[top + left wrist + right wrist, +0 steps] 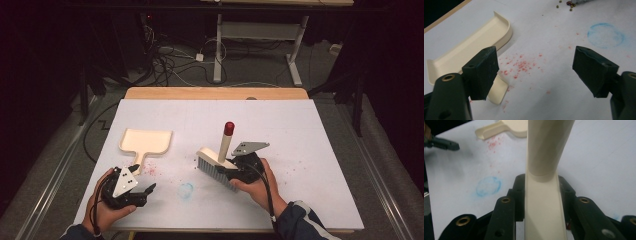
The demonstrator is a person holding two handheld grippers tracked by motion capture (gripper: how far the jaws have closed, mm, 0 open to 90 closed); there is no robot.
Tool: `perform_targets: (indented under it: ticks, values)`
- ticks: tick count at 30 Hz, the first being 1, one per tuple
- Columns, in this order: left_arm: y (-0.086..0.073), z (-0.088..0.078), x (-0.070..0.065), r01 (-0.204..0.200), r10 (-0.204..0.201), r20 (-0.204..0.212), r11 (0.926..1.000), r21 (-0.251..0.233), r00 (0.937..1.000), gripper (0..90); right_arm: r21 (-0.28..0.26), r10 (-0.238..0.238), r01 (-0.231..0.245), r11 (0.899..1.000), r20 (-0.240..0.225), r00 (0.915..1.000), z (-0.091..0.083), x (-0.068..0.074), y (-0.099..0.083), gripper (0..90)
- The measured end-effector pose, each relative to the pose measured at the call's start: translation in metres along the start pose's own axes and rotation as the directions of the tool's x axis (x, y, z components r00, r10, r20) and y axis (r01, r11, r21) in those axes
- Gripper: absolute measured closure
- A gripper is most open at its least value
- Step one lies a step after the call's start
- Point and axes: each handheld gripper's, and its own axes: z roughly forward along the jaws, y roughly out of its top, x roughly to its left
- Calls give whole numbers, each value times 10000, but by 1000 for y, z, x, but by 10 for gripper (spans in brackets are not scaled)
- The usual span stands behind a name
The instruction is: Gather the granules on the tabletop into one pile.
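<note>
A cream hand brush [216, 161] with grey bristles and a red-tipped handle stands bristles-down on the white table [300, 130]. My right gripper [235, 167] is shut on the brush [544, 195]; both jaws press its cream neck. A cream dustpan [146, 142] lies at the left, its handle toward the person. My left gripper [142, 192] hovers open just in front of that handle, with the dustpan [471, 47] past its left jaw. Red crumbs [520, 66] lie scattered between the open jaws. Small dark beads [570, 5] sit by the bristles.
A blue chalk ring [186, 190] marks the table between the two hands; the same blue chalk ring [488, 186] lies left of the brush. The table's wooden far edge [215, 93] borders a dark floor with cables and a desk frame.
</note>
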Motion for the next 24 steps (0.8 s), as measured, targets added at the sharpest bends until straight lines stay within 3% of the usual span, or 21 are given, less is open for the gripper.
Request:
perform_targets:
  ticks: [5,6,8,9,12,13,16,17,18,19,20,23,24]
  values:
    - [0,2,0,118,-118,-12,9999,55,9999,202,-745,505,-502,9960,34,9987,2,14,10,669]
    - [0,2,0,134,-134,-12,9999,65,9999,204,-807,781,-784,9936,-72,9969,10,21,13,669]
    - [-1,2,0,124,-124,-4,9999,83,9999,204,-827,849,-857,9929,-134,9963,15,25,14,669]
    - [-1,3,0,134,-134,6,9999,100,9999,204,-837,925,-944,9920,-269,9954,27,32,16,668]
    - [-1,3,1,171,-172,9,9998,120,9999,204,-794,1117,-1130,9904,-210,9935,40,35,17,669]
    - [-1,3,1,149,-150,9,9998,153,9999,205,-770,1568,-1578,9845,-190,9875,53,34,17,669]
    - [-1,4,-1,-73,74,-48,9996,280,10000,213,-1013,2054,-1990,9747,564,9771,61,28,15,669]
    - [-1,4,-3,-57,57,7,9993,357,10000,213,-1013,2054,-1990,9747,564,9771,61,28,15,669]
    - [-1,4,-3,-104,102,49,9993,372,9999,213,-1002,2490,-2408,9654,794,9652,61,18,11,666]
    - [-1,4,-3,-146,144,65,9991,404,9999,213,-1002,2490,-2408,9654,794,9652,61,18,11,666]
    - [-2,4,-3,-175,172,73,9989,428,9998,212,-897,2947,-2868,9538,920,9511,59,10,6,663]
    - [-2,4,-3,-142,140,72,9991,406,9999,213,-870,3470,-3397,9365,900,9335,51,1,-4,660]
    - [-2,3,-3,-157,154,77,9990,424,9999,213,-870,3470,-3397,9365,900,9335,51,1,-4,660]
